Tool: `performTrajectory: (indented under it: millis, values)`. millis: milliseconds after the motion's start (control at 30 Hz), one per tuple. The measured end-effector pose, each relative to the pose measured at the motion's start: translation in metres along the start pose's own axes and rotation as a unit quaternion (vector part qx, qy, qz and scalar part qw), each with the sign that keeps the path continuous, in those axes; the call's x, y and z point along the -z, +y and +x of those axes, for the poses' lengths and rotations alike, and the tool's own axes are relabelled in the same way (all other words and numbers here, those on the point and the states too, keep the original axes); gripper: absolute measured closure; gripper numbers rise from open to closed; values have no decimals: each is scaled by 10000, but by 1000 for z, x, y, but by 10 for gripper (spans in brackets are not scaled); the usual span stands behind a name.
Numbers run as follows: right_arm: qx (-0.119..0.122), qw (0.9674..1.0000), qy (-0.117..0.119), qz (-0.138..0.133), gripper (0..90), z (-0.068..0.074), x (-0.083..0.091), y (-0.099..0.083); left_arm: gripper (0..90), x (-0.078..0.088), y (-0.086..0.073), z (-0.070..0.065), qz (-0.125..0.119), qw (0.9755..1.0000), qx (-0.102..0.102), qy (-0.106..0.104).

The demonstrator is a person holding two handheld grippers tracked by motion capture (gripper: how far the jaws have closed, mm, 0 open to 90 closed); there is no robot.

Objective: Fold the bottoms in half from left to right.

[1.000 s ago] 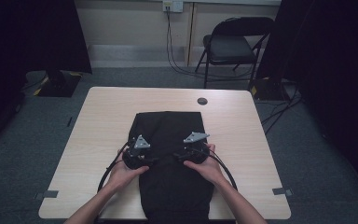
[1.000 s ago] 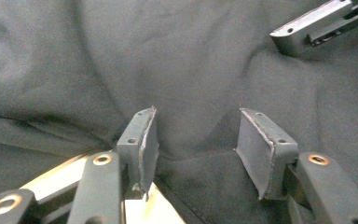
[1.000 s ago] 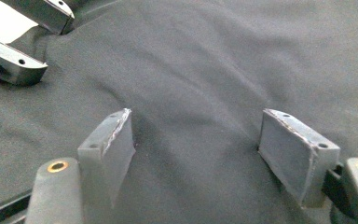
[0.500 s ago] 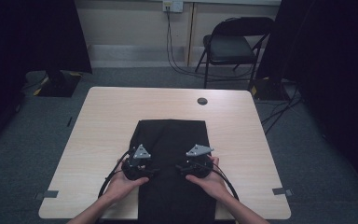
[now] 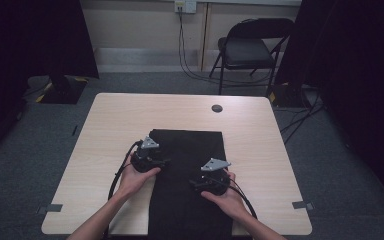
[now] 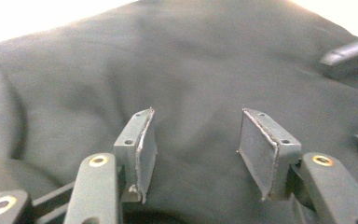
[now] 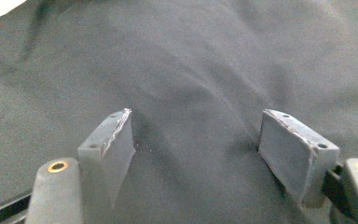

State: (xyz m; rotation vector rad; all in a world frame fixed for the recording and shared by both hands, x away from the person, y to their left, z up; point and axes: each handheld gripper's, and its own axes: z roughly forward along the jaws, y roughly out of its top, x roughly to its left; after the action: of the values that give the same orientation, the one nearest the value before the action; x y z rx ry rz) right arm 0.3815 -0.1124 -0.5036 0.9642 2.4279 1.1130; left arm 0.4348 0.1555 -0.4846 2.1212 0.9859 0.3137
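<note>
Hovering over black cloth [image 5: 187, 165], both tools.
Left gripper [image 6: 193, 149] and right gripper [image 7: 196, 154] jaws apart, cloth beneath, unclamped.

A light wooden table [image 5: 260, 150] stands on grey carpet [image 5: 350, 170]. A black folding chair [image 5: 252, 47] faces a beige wall [image 5: 130, 22]; dark curtains [image 5: 30, 40] flank both sides.

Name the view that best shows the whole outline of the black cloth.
The high view: the black cloth lies flat on the table, all edges visible. Both gripper views show close-up wrinkled fabric beyond open jaws.
</note>
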Motion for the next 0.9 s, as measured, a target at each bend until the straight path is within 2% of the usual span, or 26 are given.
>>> performTrajectory:
  millis: [67,233,267,333,433,500,567,600,633,700,767,800,833,900]
  values:
    - [6,10000,-5,13,262,1,2,-1,476,-3,-6,-4,-24,9998,-199,72]
    - [60,9999,79,71,262,7,9,-6,453,0,-8,-19,162,9994,-280,118]
    - [88,9998,118,96,262,8,12,-8,450,2,-10,-22,174,9996,-244,5]
    - [120,9997,165,109,262,13,18,-13,449,8,-15,-24,202,9991,-345,-123]
    - [250,9990,279,245,262,21,25,-16,457,16,-20,-25,241,9984,-311,-397]
    - [324,9983,394,267,268,19,27,-17,459,19,-20,-22,179,9984,-240,-489]
    - [255,9979,520,293,346,13,29,-14,461,22,-13,-18,109,9988,-117,-452]
    - [160,9979,598,215,381,9,30,-11,453,24,-7,-17,-3,9993,-133,-353]
    - [97,9982,589,-9,361,5,32,-6,454,27,-1,-14,-151,9994,-176,-274]
    - [47,9986,340,-397,343,-4,36,5,453,30,11,-5,-373,9990,41,-260]
    - [-161,9981,354,-481,340,-18,35,15,438,30,18,4,-438,9989,148,-120]
    - [-215,9980,274,-519,333,-24,34,19,437,30,20,9,-487,9984,268,-77]
    - [-250,9980,178,-551,340,-31,33,23,437,29,22,13,-507,9982,304,-68]
    - [-303,9973,170,-651,362,-44,33,29,440,27,24,20,-584,9972,461,71]
